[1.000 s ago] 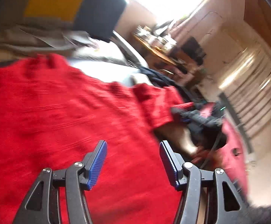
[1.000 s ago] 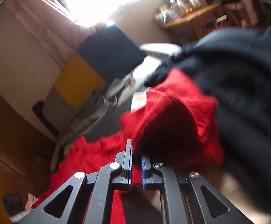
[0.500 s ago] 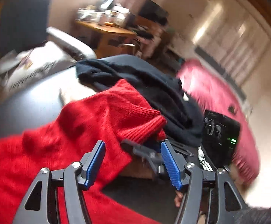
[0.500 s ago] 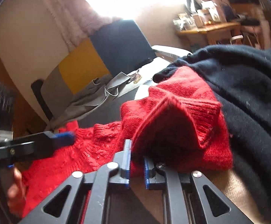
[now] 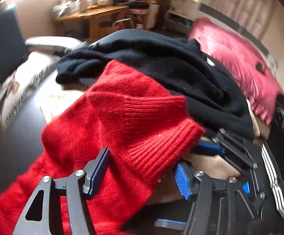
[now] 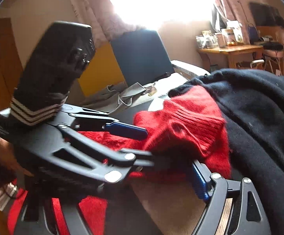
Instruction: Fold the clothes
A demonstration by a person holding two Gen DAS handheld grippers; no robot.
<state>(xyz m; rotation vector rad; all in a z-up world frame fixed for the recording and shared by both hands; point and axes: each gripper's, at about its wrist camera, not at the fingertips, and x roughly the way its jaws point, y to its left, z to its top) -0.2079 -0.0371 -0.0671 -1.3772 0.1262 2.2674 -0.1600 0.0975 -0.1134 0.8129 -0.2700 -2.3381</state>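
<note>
My right tongs [image 5: 210,156] just opened off the red sleeve cuff [image 5: 161,137]. Left tongs [image 5: 142,172] apart round it, not clamped. Cuff could flop & undo the fold.

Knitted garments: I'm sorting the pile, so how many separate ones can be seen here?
2. The red sweater lies in front, its ribbed cuff between the grippers. The black sweater is bunched behind it, partly under the red sleeve. More could be hidden beneath.
</note>
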